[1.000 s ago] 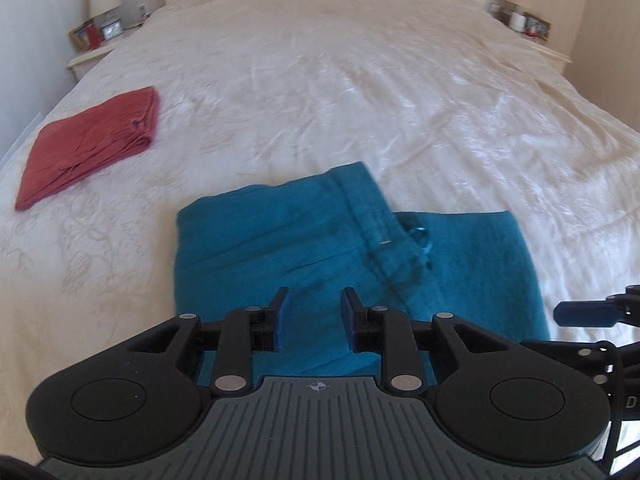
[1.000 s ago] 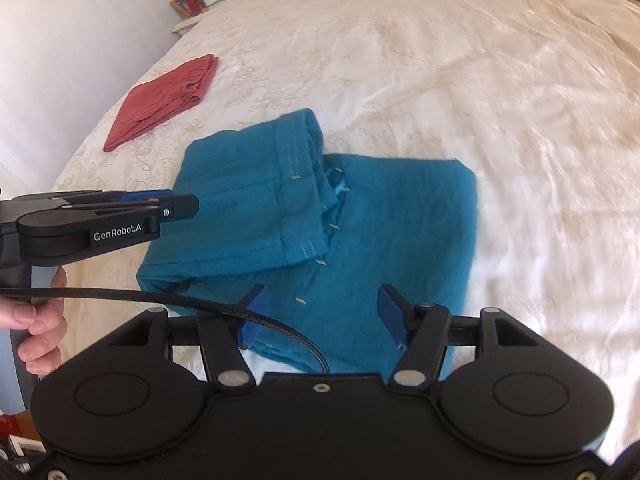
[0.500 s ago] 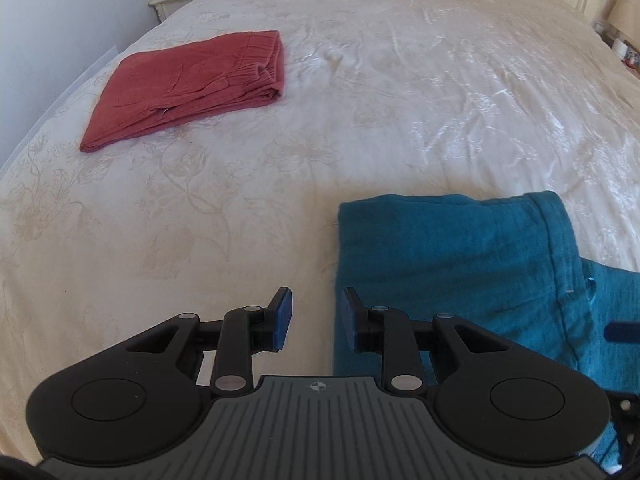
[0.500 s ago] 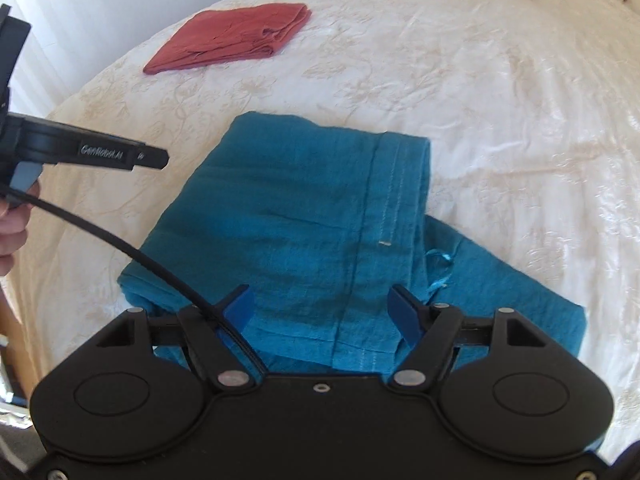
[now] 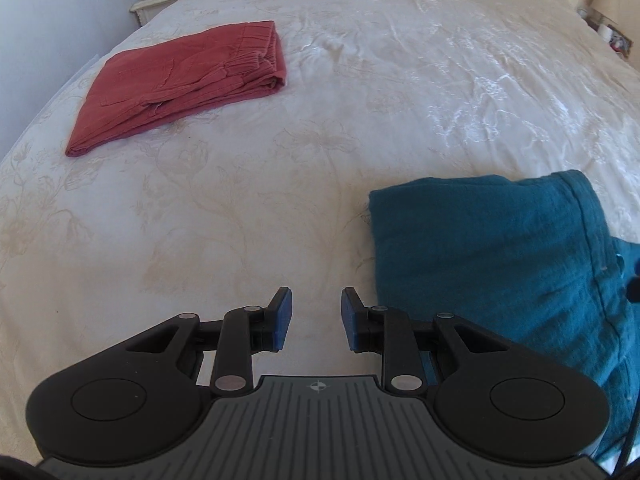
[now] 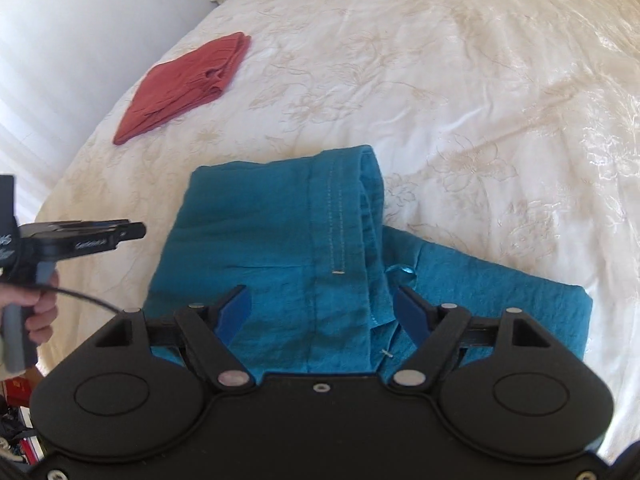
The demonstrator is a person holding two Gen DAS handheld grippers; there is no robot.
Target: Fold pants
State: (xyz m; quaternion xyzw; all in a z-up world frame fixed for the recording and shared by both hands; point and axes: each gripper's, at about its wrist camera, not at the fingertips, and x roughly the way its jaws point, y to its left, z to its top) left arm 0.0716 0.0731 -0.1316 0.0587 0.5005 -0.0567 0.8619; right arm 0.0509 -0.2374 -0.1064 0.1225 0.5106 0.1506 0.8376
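Right wrist view: the right claw, jaws just opened wide and empty, hovers over the folded teal cotton pants near the bed's near edge. The left claw hangs slightly parted, holding nothing, beside the pants' left edge. Folded rust-red pants lie near the bed's left edge.

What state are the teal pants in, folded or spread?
Partly folded: teal pants lie doubled, top layer's stitched hem askew across the lower layer.
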